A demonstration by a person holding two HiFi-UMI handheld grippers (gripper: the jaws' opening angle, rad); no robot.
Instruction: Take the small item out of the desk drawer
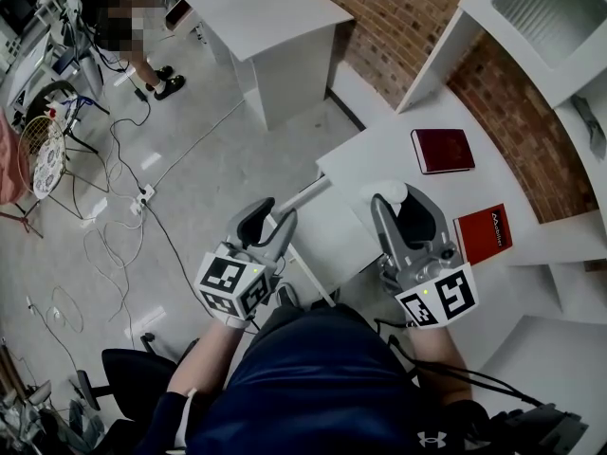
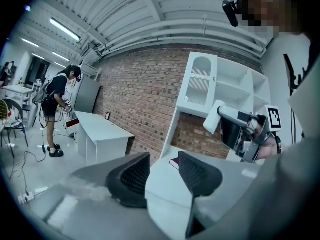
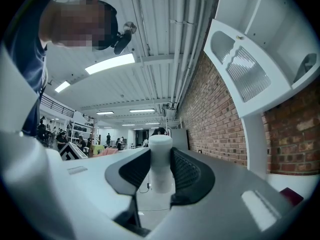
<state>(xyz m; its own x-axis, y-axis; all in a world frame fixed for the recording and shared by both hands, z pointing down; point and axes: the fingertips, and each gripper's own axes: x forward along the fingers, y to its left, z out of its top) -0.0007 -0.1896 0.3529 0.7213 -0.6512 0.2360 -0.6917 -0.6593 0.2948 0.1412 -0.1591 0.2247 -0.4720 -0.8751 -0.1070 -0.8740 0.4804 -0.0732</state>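
My right gripper (image 1: 396,203) is shut on a small white cylinder (image 1: 390,193), held upright above the white desk (image 1: 375,154). The right gripper view shows the cylinder (image 3: 160,159) pinched between both pads, its rounded top standing above them. My left gripper (image 1: 273,218) hovers open and empty at the desk's front left corner. In its own view the left gripper (image 2: 164,176) has only the desk top between its pads, and the cylinder (image 2: 214,118) shows in the other gripper at upper right. A white pulled-out panel (image 1: 327,240) below the desk edge looks like the drawer.
A dark red book (image 1: 442,150) and a brighter red book (image 1: 484,233) lie on the desk. White shelving (image 1: 560,74) stands against the brick wall at the right. A second white desk (image 1: 266,17), a standing person (image 1: 133,27) and floor cables (image 1: 123,216) lie to the left.
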